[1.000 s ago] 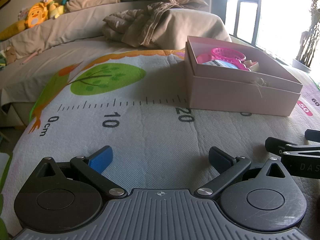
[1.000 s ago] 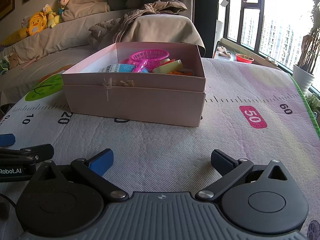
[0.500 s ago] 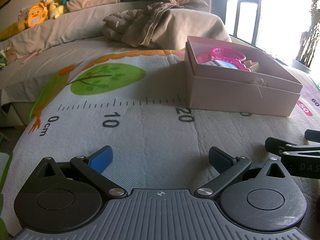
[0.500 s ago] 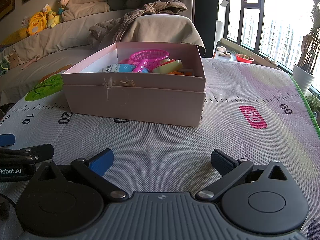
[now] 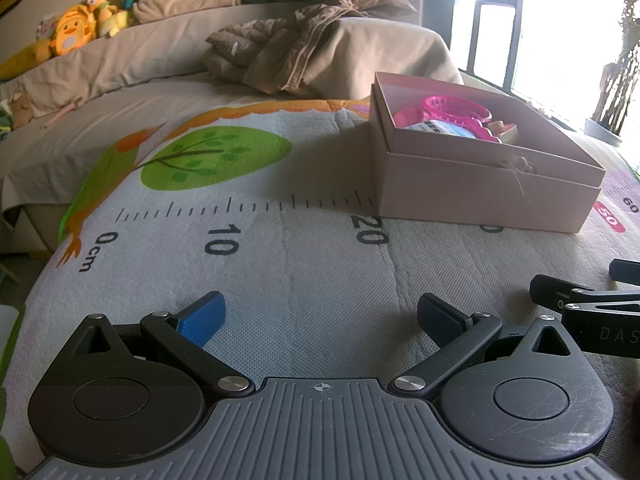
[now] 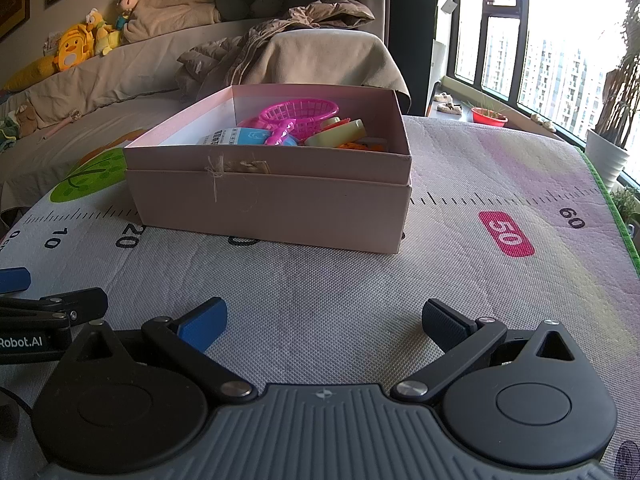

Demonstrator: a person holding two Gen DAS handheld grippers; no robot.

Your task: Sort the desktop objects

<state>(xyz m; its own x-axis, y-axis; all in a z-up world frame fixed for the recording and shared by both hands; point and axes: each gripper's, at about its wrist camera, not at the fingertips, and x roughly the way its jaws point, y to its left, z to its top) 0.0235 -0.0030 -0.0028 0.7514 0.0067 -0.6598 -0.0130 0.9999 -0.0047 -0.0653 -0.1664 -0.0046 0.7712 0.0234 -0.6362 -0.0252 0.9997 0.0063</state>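
Observation:
A pink cardboard box [image 6: 272, 208] [image 5: 480, 200] stands on the printed ruler mat [image 6: 340, 288] [image 5: 280, 264]. Inside it lie a pink plastic basket [image 6: 298, 112] [image 5: 456, 110], a white and blue packet [image 6: 240, 136], a pale yellow round piece [image 6: 340, 134] and some orange bits. My left gripper [image 5: 318, 318] rests low over the mat near the 10 to 20 marks, open and holding nothing. My right gripper [image 6: 324, 322] sits in front of the box, also open and holding nothing. Each gripper's fingers show at the edge of the other's view.
A sofa covered in beige cloth [image 6: 120, 72] runs behind the mat, with a crumpled jacket [image 6: 280, 36] and plush toys [image 6: 76, 46] on it. Large windows [image 6: 560, 40] and potted plants [image 6: 608, 152] stand at the right. The mat's green edge [image 6: 612, 216] drops off at the right.

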